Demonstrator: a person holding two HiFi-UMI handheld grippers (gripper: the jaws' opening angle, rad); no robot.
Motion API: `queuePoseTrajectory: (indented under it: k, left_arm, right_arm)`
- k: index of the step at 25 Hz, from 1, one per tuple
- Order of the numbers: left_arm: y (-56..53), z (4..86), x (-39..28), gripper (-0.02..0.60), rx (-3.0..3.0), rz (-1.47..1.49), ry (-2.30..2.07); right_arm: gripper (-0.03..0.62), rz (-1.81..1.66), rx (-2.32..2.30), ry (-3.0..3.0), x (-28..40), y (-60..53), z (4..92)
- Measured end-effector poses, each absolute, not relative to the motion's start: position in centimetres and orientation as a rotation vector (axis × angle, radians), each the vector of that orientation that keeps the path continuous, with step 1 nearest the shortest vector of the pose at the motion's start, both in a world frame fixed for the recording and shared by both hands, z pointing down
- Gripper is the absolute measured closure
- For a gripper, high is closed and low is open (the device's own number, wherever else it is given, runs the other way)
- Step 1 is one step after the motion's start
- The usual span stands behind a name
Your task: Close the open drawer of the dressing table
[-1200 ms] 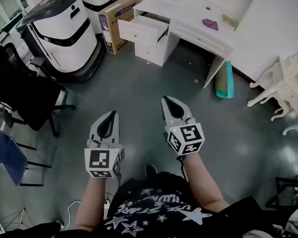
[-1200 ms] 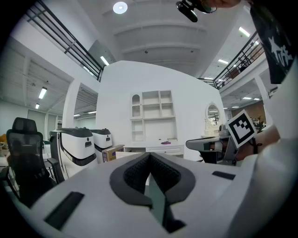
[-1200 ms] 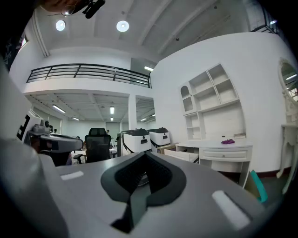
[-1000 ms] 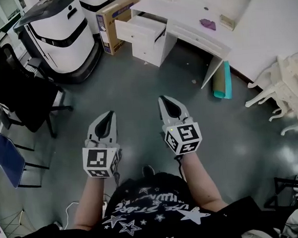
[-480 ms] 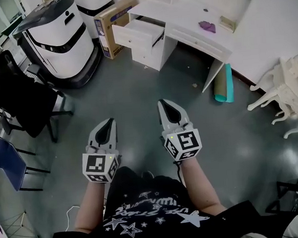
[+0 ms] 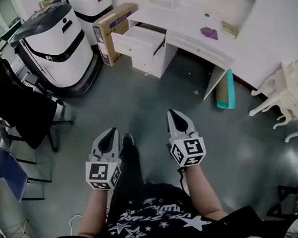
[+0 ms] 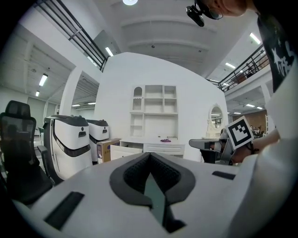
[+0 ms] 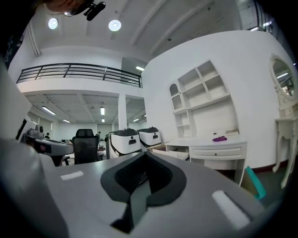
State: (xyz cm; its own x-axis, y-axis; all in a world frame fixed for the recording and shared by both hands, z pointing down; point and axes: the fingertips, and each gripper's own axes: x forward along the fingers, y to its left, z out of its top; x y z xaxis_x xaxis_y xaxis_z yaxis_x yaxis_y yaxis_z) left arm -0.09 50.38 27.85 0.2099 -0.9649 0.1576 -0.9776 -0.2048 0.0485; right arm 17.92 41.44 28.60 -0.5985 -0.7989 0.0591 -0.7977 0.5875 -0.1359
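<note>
— Both grippers have come forward with a stride; a dark trouser leg [image 6: 127, 152] now shows between the left gripper [image 6: 110, 131] and the right gripper [image 6: 174, 114].
— Which step, then?
— Approach, I judge; both pairs of jaws are pressed together on nothing; the open drawer [image 6: 135, 40] juts from the left end of the dressing table [image 6: 192, 20], far off across the floor.
— Next?
— Walk closer, then push the drawer front squarely; the cardboard box [image 6: 111, 21] just left of it and the white machine [image 6: 56, 43] crowd that side; the black chair [image 6: 14, 101] stands well left; a teal roll [image 6: 223, 89] leans by the table's right leg.
</note>
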Motion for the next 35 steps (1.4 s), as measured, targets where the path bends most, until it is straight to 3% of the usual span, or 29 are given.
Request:
queuePoseTrajectory:
  k: [19, 35]
  left_arm:
    - [27.3, 30.6, -6.9, 0.572, 2.387, 0.126, -1.648]
    - [10.9, 33.8, -13.0, 0.572, 2.43, 0.186, -1.453]
  right_arm:
    - [0.592, -0.427, -1.656, 2.683, 14.0, 20.8, 31.8]
    - [0.592, -0.557, -1.802, 2.642, 6.8, 5.4, 35.2]
